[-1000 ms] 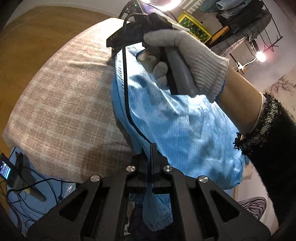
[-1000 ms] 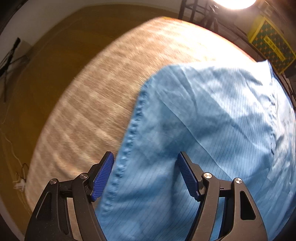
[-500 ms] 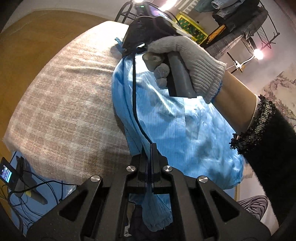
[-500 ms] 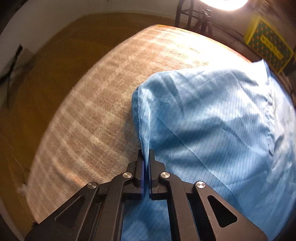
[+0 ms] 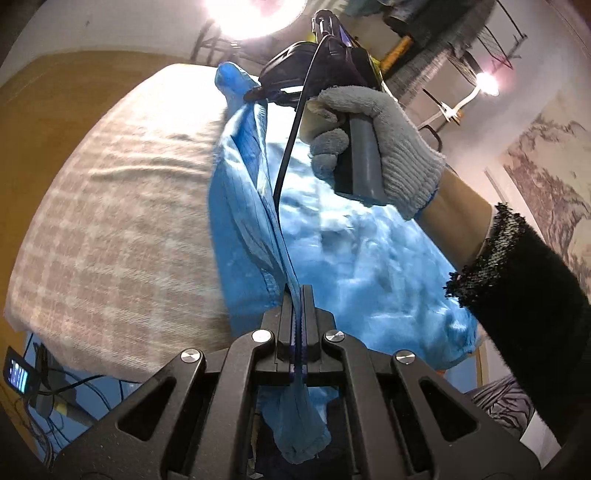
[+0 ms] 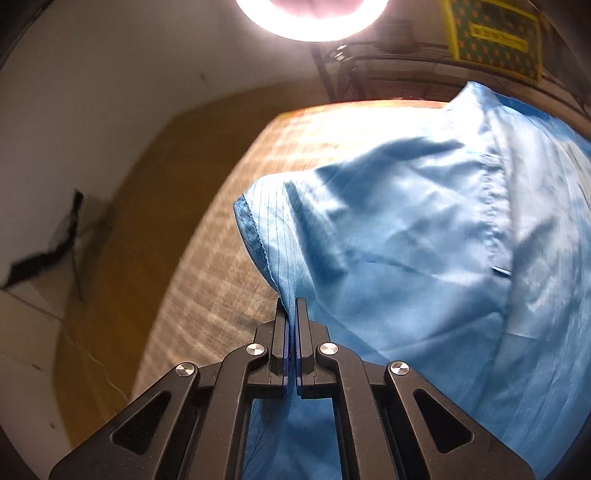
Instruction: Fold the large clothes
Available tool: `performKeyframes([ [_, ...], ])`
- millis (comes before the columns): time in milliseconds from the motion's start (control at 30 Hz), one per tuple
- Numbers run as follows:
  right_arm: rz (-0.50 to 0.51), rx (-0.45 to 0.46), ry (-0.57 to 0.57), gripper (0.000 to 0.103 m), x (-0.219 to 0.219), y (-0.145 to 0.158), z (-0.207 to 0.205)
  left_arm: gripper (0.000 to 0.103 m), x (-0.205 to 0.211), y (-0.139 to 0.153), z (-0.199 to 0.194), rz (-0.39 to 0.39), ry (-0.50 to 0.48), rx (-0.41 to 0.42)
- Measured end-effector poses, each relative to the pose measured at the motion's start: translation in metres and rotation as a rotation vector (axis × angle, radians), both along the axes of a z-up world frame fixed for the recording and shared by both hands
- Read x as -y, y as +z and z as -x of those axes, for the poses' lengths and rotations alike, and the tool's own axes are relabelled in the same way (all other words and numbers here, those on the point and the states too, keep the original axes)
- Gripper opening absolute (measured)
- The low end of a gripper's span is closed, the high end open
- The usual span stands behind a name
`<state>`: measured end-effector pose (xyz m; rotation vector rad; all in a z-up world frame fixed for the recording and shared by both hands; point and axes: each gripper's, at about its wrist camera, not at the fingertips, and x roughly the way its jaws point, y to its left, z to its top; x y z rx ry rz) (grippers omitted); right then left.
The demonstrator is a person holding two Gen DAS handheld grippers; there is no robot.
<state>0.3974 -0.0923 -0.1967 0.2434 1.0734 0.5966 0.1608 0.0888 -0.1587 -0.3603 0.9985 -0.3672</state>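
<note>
Blue garment (image 5: 362, 258) edge pinched in both tongs – L gripper (image 5: 297, 295) & R gripper (image 6: 291, 306).

left wrist: close, facing right tool (image 5: 255, 94) | both: blue garment (image 6: 424, 258)

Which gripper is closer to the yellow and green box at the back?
Right. The right gripper holds the blue garment at its far end, near the box; the left gripper holds the near end.

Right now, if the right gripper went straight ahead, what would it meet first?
The blue garment it is shut on; the right gripper points into its lifted fold. Beyond lies the checked blanket, though depth is unclear.
</note>
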Motion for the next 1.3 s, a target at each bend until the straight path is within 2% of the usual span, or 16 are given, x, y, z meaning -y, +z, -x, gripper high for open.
performKeyframes([
  [200,-0.154,0.014,-0.078,0.001,0.070,0.013,0.006,0.000,0.051,0.002,-0.003,-0.041,-0.107,0.004],
  [333,-0.197,-0.001,-0.148,0.001,0.110,0.004,0.013,0.000,0.079,0.002,-0.003,-0.062,-0.171,0.007],
  [467,-0.232,-0.037,-0.228,0.001,0.152,-0.017,0.023,0.000,0.110,-0.005,-0.001,-0.097,-0.241,-0.005],
  [600,-0.175,-0.093,-0.240,0.006,0.177,-0.038,0.023,0.000,0.138,-0.017,-0.001,-0.127,-0.312,-0.045],
  [633,-0.130,-0.108,-0.238,0.009,0.180,-0.041,0.023,0.000,0.143,-0.018,0.002,-0.133,-0.328,-0.040],
  [700,-0.069,-0.082,-0.219,0.013,0.188,-0.034,0.026,0.001,0.147,-0.016,0.007,-0.145,-0.354,-0.032],
  [767,-0.013,-0.033,-0.192,0.022,0.189,-0.021,0.030,0.013,0.140,-0.011,0.012,-0.122,-0.362,-0.019],
  [800,0.010,-0.001,-0.175,0.034,0.189,-0.012,0.032,0.015,0.133,-0.007,0.017,-0.105,-0.364,-0.005],
  [833,0.012,0.020,-0.164,0.040,0.191,-0.005,0.033,0.020,0.125,-0.003,0.023,-0.102,-0.361,0.016],
  [900,0.014,0.046,-0.140,0.040,0.193,0.007,0.033,0.021,0.109,0.003,0.032,-0.097,-0.340,0.051],
  [1000,0.021,0.073,-0.137,0.040,0.199,0.012,0.023,0.021,0.086,0.000,0.036,-0.086,-0.282,0.061],
  [1133,0.105,0.084,-0.151,0.040,0.195,0.004,0.003,0.021,0.070,-0.021,0.025,-0.098,-0.223,-0.017],
  [1200,0.125,0.094,-0.168,0.041,0.195,0.000,-0.007,0.021,0.075,-0.029,0.021,-0.133,-0.213,-0.028],
  [1300,0.121,0.096,-0.209,0.050,0.190,-0.010,-0.031,0.021,0.077,-0.038,0.018,-0.143,-0.217,-0.049],
])
